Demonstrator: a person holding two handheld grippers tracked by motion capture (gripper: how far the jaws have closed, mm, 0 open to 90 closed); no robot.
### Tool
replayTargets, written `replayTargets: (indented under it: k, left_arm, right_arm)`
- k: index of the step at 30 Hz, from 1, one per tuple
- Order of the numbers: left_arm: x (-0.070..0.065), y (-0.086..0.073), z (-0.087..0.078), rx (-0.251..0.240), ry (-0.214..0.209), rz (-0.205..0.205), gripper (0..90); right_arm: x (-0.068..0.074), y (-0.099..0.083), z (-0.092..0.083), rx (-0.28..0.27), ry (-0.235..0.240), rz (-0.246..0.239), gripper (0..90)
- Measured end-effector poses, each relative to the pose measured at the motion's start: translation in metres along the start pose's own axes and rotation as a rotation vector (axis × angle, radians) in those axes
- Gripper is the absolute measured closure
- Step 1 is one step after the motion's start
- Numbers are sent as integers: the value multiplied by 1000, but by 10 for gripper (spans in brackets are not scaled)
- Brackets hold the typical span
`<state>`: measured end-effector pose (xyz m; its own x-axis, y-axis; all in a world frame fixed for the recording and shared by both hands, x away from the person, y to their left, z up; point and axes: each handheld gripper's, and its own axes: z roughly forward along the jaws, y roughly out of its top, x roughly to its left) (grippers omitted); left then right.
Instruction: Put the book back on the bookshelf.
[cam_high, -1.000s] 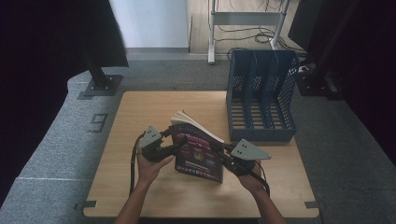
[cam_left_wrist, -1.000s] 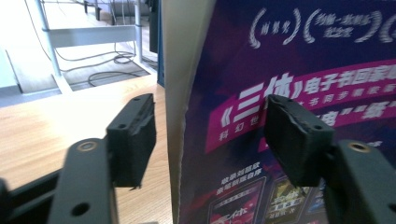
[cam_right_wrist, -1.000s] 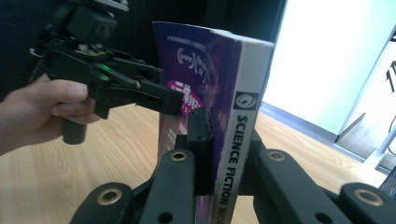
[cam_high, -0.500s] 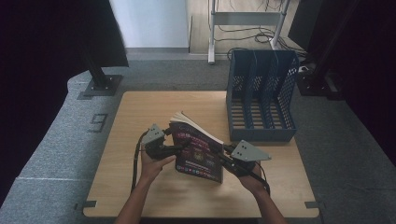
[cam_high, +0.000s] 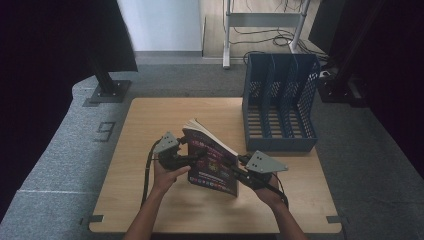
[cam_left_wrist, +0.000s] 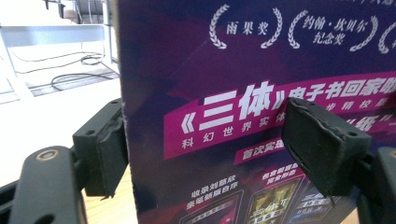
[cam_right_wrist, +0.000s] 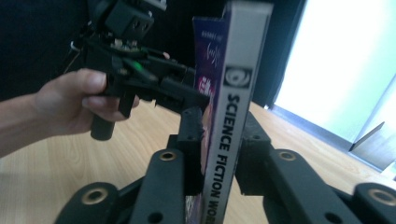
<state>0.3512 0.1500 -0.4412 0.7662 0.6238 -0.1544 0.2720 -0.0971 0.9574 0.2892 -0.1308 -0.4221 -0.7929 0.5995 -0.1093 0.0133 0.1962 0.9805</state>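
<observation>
A purple paperback book (cam_high: 212, 162) stands tilted on the wooden table (cam_high: 150, 120), between both hands. My right gripper (cam_high: 240, 167) is shut on its lower spine. In the right gripper view the pads (cam_right_wrist: 191, 140) sit on either side of the spine of the book (cam_right_wrist: 236, 93), which reads "SCIENCE FICTION"; these jaws have just been easing apart. My left gripper (cam_high: 197, 157) is open at the book's other edge, its jaws having just widened. In the left gripper view the cover of the book (cam_left_wrist: 261, 70) passes between the spread jaws of the left gripper (cam_left_wrist: 215, 140) without being squeezed.
A blue slotted file organizer (cam_high: 280, 100) stands at the table's far right, its slots facing the person. The left hand and its gripper (cam_right_wrist: 187, 100) are close behind the book in the right gripper view. Grey carpet surrounds the table.
The left gripper has slid a little to the right, closer against the book's edge. The book and the right hand have kept their place.
</observation>
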Motion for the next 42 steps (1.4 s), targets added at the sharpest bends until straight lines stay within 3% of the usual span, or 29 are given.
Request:
replayTargets:
  k: [14,23,32,37,42]
  left_arm:
    - [-4,1,-3,-13,5,-5,232]
    - [-5,1,-2,-12,10,-8,232]
    - [-11,-7,-9,11,86,11,239]
    - [-11,-18,-16,18,111,-16,235]
    - [-8,-29,-23,74,158,-39,234]
  right_arm:
    - [-5,-1,22,52,-20,12,738]
    - [-8,-2,26,49,-20,41,781]
    - [-9,-4,25,33,-15,89,810]
    - [-13,-4,23,35,-20,116,813]
    - [-16,-6,21,26,-36,160,814]
